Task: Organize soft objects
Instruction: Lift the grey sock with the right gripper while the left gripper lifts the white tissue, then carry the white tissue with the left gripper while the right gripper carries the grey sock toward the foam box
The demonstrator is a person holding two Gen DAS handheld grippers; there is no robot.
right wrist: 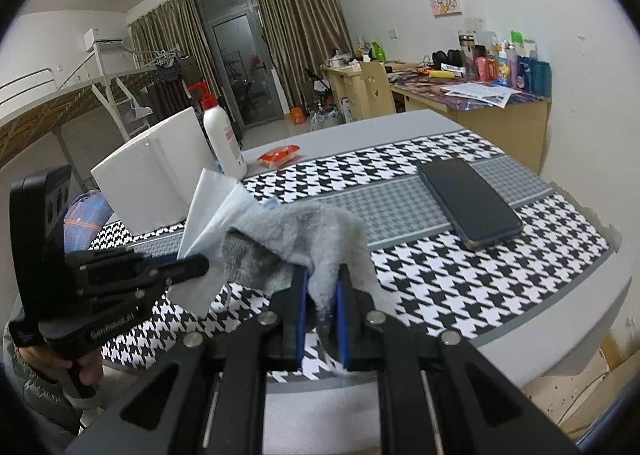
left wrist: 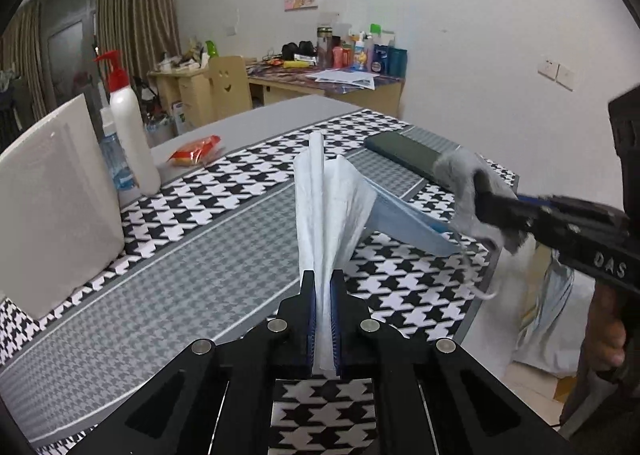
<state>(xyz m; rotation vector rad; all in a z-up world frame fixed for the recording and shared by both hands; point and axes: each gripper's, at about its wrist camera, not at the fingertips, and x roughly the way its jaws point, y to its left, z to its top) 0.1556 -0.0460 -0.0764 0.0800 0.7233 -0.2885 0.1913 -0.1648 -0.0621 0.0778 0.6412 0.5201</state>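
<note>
White tissue (left wrist: 324,207) upright in left tongs (left wrist: 323,287); grey cloth (right wrist: 304,231) pinched in right tongs (right wrist: 322,287).

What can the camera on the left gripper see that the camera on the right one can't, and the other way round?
Only the left wrist view shows the light blue face mask beside the white tissue and the bundle of cloth beyond the table's edge.

Only the right wrist view shows the bunk bed frame, the air conditioner and the glass door.

Both show the left gripper shut on the tissue, the right gripper shut on the grey sock, the dark phone, the red-pump bottle, the white box and the houndstooth mat.
</note>
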